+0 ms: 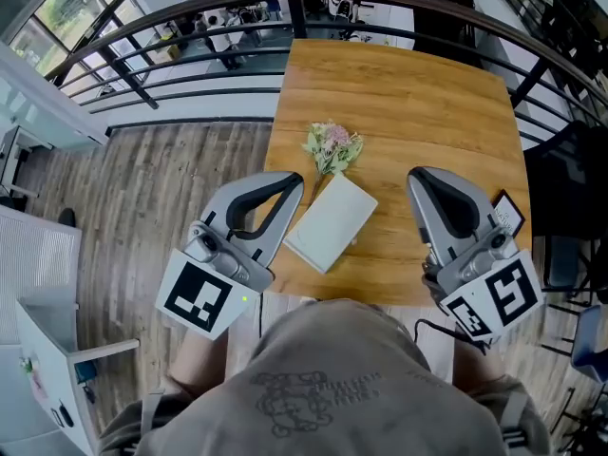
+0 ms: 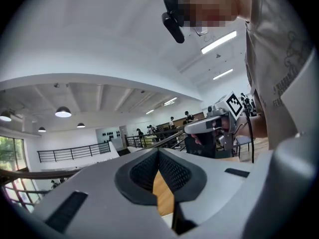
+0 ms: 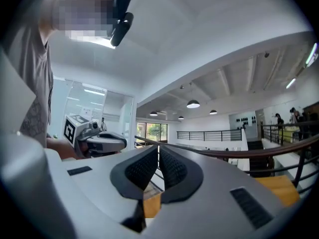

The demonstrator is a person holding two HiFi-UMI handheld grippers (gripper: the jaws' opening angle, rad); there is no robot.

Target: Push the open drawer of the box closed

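A flat white box [image 1: 331, 222] lies near the front edge of the wooden table [image 1: 427, 103]; from above I cannot tell how its drawer stands. My left gripper [image 1: 295, 184] is held just left of the box, tips at its far left corner, jaws shut and empty. To the box's right my right gripper [image 1: 419, 180] hangs over the table, likewise shut on nothing. Both point away from me. In the left gripper view the pads [image 2: 169, 171] meet at their tips, a strip of table showing between them. The right gripper view shows its pads [image 3: 172, 167] closed together.
A small bunch of pale flowers [image 1: 332, 147] lies just behind the box. A dark card [image 1: 508, 215] sits by the table's right edge. A curved black railing [image 1: 190, 22] runs behind the table, with wooden floor [image 1: 161, 188] to the left.
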